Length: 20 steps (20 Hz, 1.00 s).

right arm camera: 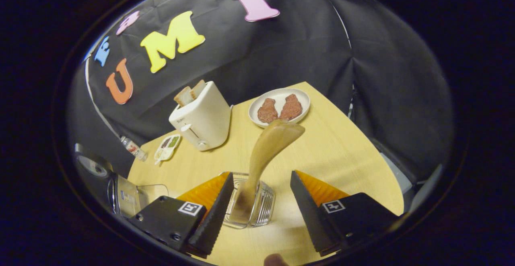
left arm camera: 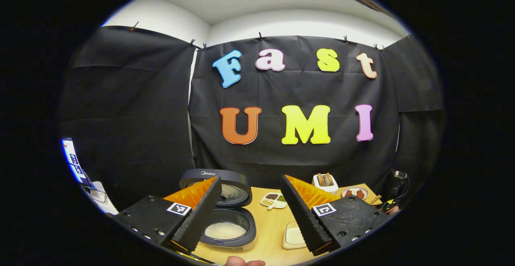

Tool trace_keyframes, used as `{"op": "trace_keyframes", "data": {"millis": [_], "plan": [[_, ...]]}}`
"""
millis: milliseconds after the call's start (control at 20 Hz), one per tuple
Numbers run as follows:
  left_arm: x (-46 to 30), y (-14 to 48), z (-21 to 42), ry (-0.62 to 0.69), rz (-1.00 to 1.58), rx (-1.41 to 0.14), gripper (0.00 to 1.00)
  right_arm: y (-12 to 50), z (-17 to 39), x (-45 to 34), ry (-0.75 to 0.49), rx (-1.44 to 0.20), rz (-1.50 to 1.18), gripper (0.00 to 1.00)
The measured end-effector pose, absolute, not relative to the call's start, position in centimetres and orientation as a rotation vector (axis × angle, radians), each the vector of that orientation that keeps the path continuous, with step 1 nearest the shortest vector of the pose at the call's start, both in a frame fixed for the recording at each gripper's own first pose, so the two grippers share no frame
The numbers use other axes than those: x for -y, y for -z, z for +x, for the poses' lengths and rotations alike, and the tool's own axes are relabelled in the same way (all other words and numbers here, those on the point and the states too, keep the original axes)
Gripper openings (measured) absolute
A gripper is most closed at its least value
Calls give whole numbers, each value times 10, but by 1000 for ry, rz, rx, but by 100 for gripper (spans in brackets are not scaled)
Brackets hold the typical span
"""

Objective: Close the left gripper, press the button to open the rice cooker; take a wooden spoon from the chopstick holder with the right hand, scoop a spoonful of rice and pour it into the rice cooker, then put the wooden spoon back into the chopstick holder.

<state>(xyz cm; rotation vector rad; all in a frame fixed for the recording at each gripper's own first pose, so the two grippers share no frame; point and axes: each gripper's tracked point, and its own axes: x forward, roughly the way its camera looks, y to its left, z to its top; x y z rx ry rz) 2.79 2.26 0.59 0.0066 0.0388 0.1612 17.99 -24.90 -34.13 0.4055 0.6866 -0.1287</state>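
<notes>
R gripper (right arm camera: 257,213) hangs just above the chopstick holder (right arm camera: 251,207), jaws spread wide, nothing pinched. Wooden spoon (right arm camera: 265,153) stands in the holder btwn the two fingers, nearer the left-hand one in right gripper view; long axis runs up and away from the claw, bowl end tipped toward the plate (right arm camera: 279,105). Looks like the spoon is back in place w/ the claw apart from it, tho contact can't be ruled out. L gripper (left arm camera: 251,213) also spread, empty, well back from the rice cooker (left arm camera: 227,213), whose lid stands open w/ rice (left arm camera: 225,229) inside.
</notes>
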Motion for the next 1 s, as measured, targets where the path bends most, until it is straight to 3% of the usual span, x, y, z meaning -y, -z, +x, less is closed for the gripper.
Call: {"op": "trace_keyframes", "data": {"millis": [50,100,200,300,350,400,500,550,700,1000], "plan": [[-22,-4,28,-166,5,-42,94,343,185,251,127,-688,405,83],[-22,-5,27,-172,4,-45,94,344,189,250,117,-686,400,86],[-24,-6,28,-185,8,-43,94,342,195,251,96,-682,375,79],[-25,-4,29,-196,8,-44,94,343,205,247,85,-685,358,60],[-26,-3,30,-200,10,-44,94,346,208,245,78,-689,358,65],[-26,-4,30,-201,13,-41,95,347,208,243,75,-693,360,57],[-27,-1,29,-211,16,-46,95,344,206,244,80,-691,360,29],[-28,-1,29,-214,17,-51,95,344,207,239,71,-690,369,31],[-30,-1,28,-215,24,-46,95,329,201,225,34,-672,356,20],[-39,-5,24,-182,22,-19,95,280,193,219,57,-568,267,15]]}}
